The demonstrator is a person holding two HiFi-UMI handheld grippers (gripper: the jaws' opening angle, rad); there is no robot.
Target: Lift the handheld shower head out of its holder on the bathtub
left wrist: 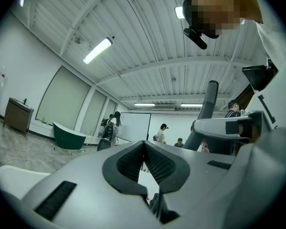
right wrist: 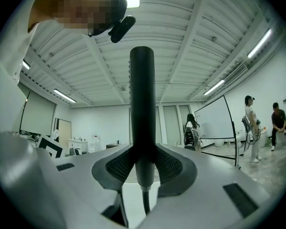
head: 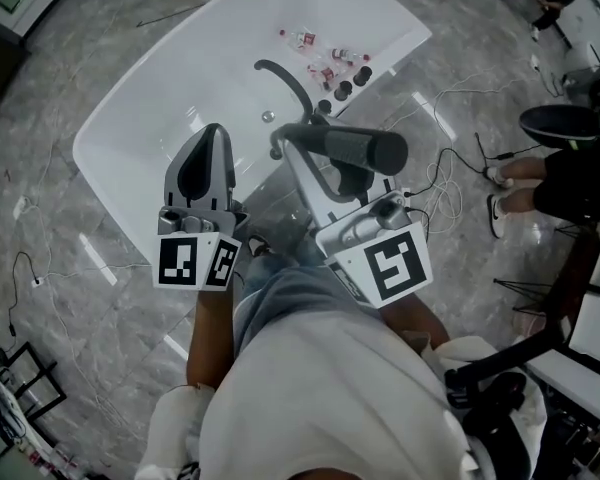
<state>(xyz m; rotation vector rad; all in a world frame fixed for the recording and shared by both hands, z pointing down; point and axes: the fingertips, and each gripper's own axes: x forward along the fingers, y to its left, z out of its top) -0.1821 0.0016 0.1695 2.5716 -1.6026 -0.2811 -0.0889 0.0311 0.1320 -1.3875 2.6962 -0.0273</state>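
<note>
My right gripper (right wrist: 142,162) is shut on the black shower head (right wrist: 142,109), which stands upright between its jaws, its thin hose (right wrist: 144,202) trailing down below. In the head view the shower head (head: 368,151) lies across the right gripper (head: 320,148) above the near end of the white bathtub (head: 150,108). My left gripper (head: 206,158) hangs beside it on the left, jaws shut with nothing between them. In the left gripper view the jaw tips (left wrist: 144,144) meet, and the shower head (left wrist: 209,101) shows at the right.
A dark curved pipe (head: 285,80), black knobs (head: 348,81) and small bottles (head: 325,56) sit on the tub's far rim. Cables (head: 450,173) trail over the grey floor. A seated person's legs (head: 540,173) are at the right. Far off stand a green tub (left wrist: 69,136) and several people.
</note>
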